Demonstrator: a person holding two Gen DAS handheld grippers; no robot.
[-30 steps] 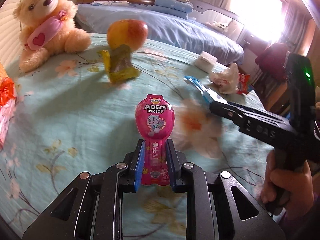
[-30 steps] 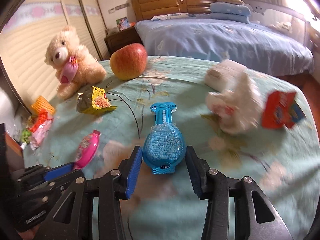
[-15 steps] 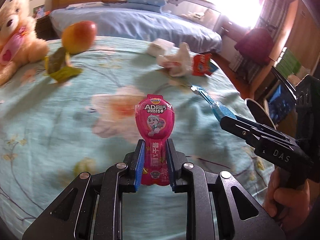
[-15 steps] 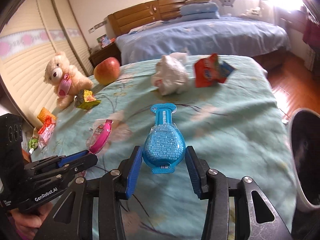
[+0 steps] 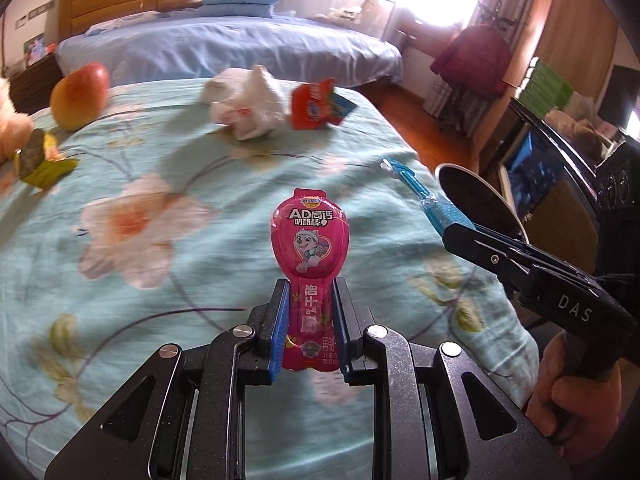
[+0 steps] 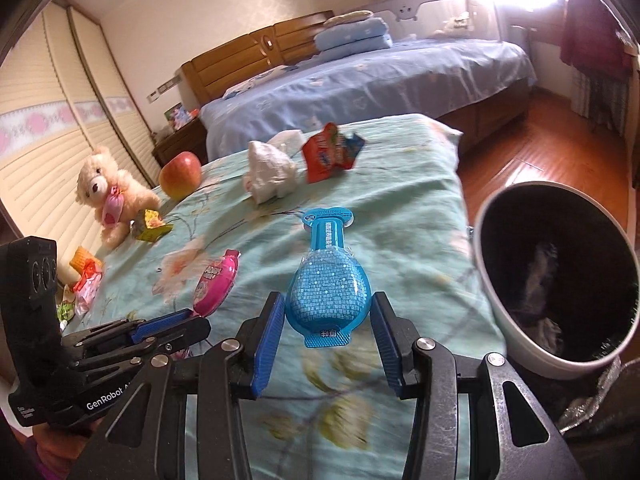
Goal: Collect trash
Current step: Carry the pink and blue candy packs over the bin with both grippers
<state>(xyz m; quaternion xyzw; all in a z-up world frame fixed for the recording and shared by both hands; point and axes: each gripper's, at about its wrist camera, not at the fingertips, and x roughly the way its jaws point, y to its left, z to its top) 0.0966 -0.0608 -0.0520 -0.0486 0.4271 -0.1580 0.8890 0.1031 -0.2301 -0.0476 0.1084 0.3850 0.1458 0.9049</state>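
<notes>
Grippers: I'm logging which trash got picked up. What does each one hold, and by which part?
The left gripper clamps the pink wrapper by its narrow lower stem. The right gripper holds the blue wrapper by its wide rounded end.

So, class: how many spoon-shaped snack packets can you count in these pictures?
2. The pink packet is clamped in the left tool; the blue packet sits in the right tool. Others could be out of view.
</notes>
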